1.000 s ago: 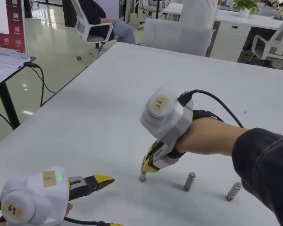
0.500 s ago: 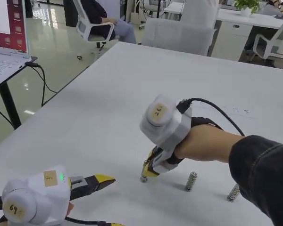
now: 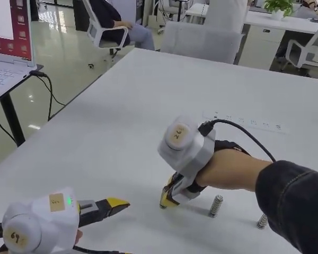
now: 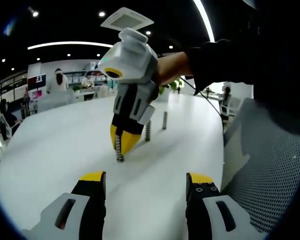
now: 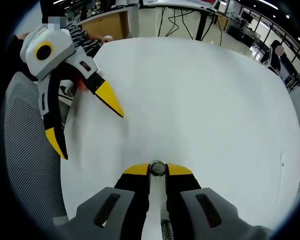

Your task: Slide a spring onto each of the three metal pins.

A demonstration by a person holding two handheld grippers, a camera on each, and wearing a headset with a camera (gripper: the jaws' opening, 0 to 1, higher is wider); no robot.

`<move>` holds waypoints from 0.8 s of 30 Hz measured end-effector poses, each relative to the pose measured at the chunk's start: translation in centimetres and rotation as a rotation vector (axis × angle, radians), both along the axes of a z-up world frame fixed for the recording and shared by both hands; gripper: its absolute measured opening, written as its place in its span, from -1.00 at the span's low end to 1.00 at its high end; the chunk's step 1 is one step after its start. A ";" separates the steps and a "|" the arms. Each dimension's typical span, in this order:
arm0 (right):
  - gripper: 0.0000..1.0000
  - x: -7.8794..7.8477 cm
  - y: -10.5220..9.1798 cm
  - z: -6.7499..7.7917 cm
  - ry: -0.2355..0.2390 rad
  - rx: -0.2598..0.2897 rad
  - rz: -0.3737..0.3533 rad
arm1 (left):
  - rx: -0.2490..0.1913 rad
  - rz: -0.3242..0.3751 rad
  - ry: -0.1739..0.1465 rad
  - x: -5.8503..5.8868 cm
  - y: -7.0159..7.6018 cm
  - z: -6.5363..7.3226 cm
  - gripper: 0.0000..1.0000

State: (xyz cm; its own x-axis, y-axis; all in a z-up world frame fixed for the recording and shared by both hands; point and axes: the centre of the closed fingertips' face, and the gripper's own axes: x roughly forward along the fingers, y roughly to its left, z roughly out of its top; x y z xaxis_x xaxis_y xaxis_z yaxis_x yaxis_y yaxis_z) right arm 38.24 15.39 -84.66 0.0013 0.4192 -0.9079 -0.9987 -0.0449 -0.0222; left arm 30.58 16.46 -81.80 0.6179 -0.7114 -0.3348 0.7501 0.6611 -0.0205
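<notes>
Left gripper view is showing spring (image 4: 119,151) upright, pinched between right gripper (image 4: 121,144) tips | left gripper (image 4: 145,177) is hovering spread, near spring.

**An open-plan office**

A wide white table (image 3: 122,100) is seen, with more white desks (image 3: 265,29) set behind it. Beside these, swivel chairs (image 3: 102,29) on castors are drawn up, and one is occupied by a seated person (image 3: 124,21). A laptop (image 3: 5,53) is left open on a side desk, its cable (image 3: 49,95) trailed down towards a polished floor (image 3: 63,53). A potted plant (image 3: 278,5) is placed on a far desk. In the left gripper view, a ceiling fitted with strip lights (image 4: 70,45), spotlights (image 4: 101,14) and a vent (image 4: 126,19) is shown, and a mesh chair (image 4: 270,165) is seen close by.
</notes>
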 end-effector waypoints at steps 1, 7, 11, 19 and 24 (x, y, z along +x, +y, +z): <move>-0.82 0.0 0.0 0.0 0.000 0.000 0.000 | 0.000 0.000 0.000 0.0 0.0 0.0 0.20; -0.78 0.0 0.0 0.3 -0.006 0.011 -0.003 | 0.001 0.001 -0.001 -0.1 0.1 0.1 0.20; -0.74 0.1 -0.3 0.3 -0.006 0.013 -0.011 | 0.003 -0.002 -0.001 -0.1 0.0 0.1 0.21; -0.71 0.0 -1.1 0.5 -0.002 0.020 -0.028 | 0.005 -0.005 -0.003 -0.1 -0.1 0.3 0.21; -0.69 -0.2 -1.5 0.8 -0.004 0.029 -0.034 | 0.006 -0.008 -0.004 0.0 -0.3 0.4 0.22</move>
State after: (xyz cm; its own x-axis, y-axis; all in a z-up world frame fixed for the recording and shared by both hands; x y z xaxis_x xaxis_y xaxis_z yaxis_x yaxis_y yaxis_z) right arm 38.00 13.89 -83.90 0.0193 0.4450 -0.8953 -0.9996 -0.0099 -0.0265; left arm 30.54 16.18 -81.40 0.6136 -0.7142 -0.3367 0.7553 0.6553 -0.0135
